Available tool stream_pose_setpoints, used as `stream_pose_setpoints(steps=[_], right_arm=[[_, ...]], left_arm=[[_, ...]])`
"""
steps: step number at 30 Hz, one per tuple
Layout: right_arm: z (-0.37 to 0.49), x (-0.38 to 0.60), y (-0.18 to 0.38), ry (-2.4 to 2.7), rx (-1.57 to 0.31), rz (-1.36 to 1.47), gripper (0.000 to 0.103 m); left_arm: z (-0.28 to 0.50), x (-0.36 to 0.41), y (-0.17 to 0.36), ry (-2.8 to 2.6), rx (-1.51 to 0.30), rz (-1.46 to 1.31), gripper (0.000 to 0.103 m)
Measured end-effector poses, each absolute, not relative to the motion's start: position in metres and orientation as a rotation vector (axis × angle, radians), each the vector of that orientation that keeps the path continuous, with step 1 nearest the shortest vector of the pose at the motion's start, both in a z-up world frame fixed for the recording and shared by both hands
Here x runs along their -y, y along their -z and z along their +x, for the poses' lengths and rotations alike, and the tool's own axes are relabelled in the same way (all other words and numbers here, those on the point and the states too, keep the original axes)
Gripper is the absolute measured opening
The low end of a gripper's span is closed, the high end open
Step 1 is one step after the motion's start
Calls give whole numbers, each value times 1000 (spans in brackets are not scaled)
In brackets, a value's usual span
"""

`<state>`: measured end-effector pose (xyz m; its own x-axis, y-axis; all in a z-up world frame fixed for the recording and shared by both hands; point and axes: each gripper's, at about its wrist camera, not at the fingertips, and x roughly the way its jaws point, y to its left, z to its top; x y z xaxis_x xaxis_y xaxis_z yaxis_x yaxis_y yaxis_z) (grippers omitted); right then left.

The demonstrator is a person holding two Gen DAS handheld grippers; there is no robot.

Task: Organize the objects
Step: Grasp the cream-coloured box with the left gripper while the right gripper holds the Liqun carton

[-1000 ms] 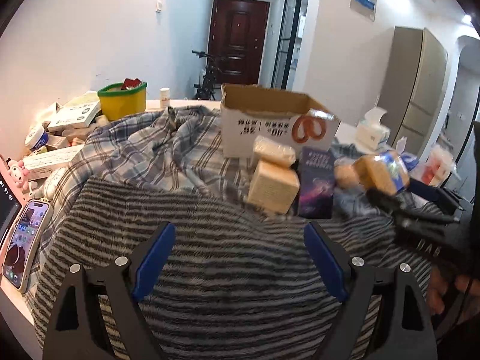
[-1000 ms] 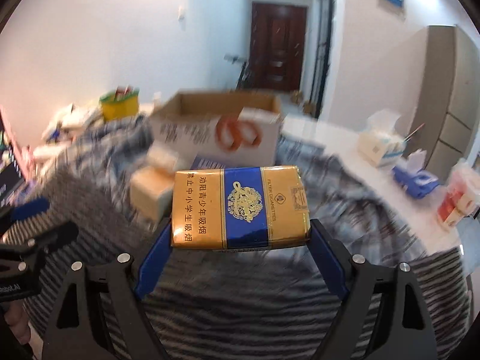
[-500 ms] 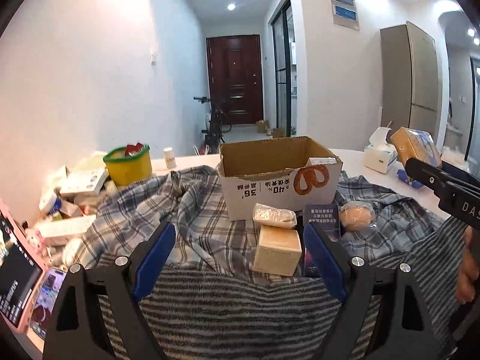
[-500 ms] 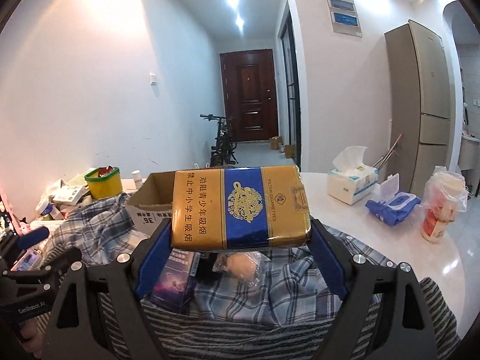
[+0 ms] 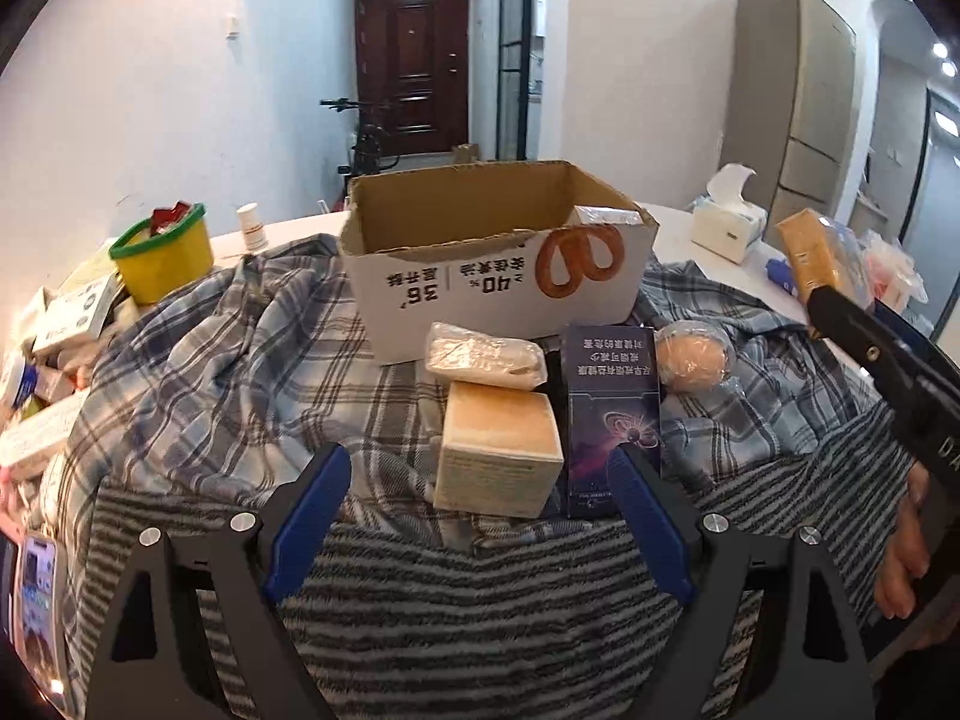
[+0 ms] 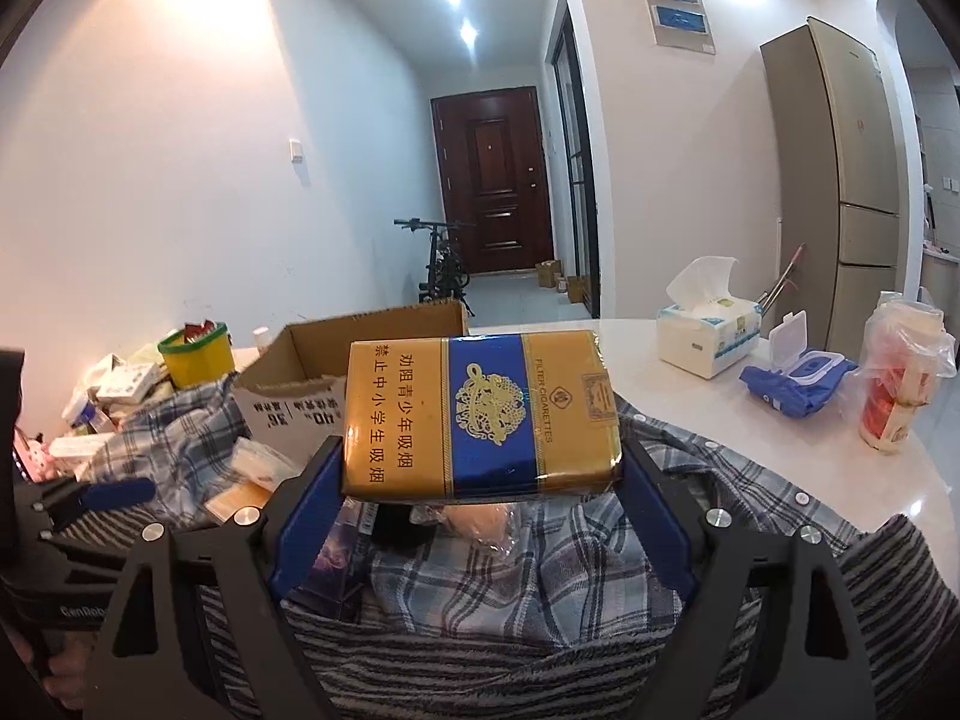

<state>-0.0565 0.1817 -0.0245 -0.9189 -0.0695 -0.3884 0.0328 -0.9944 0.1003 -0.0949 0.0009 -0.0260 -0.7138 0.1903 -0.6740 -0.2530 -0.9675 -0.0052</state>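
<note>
Right gripper (image 6: pixel 480 474) is up off the table, pitched slightly down, pointing toward the cardboard box (image 6: pixel 354 378) and the hallway door behind it. Its blue pads clamp a cigarette pack (image 6: pixel 480 414) by the two short ends, broad face to the camera; the jaws stand wide because the pack spans them. Pack is gold with a blue centre band, glossy film wrap, held clear above the cloth.

Left gripper (image 5: pixel 480 498) is angled down more steeply over the cloths, jaws wide with nothing between the pads. Just beyond its tips: a tan cube-shaped carton (image 5: pixel 498 450) and a dark purple box (image 5: pixel 612 414) lying flat, side by side. Farther out, a crinkly clear-wrapped packet (image 5: pixel 486 354) and a wrapped round bun (image 5: pixel 690 354), both against the near wall of the box.

Box is corrugated, open-topped, white printed front; something pale sits in its right far corner, possibly another packet. Underneath: blue plaid cloth (image 5: pixel 240 348), with a grey striped knit (image 5: pixel 480 600) nearest the grippers.
</note>
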Motion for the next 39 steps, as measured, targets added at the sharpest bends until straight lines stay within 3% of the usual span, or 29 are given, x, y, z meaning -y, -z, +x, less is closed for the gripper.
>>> stream_pose_setpoints(steps=[6, 12, 13, 14, 21, 39], right_arm=[[-63, -183, 36, 3004, 151, 673, 87], [-66, -182, 40, 2990, 146, 694, 87], [-67, -181, 40, 2987, 146, 698, 87], [-68, -181, 41, 2984, 146, 705, 87], [-70, -181, 42, 2982, 156, 720, 87], [-62, -174, 5, 3018, 72, 623, 87]], left_arm=[[-111, -17, 37, -2662, -236, -1092, 89], [-129, -16, 50, -2605, -225, -1191, 70], [-133, -15, 53, -2581, -199, -1222, 59], [-135, -14, 56, -2563, -183, -1245, 56], [-120, 3, 40, -2598, -69, -1140, 55], [-65, 34, -13, -2816, -44, -784, 55]])
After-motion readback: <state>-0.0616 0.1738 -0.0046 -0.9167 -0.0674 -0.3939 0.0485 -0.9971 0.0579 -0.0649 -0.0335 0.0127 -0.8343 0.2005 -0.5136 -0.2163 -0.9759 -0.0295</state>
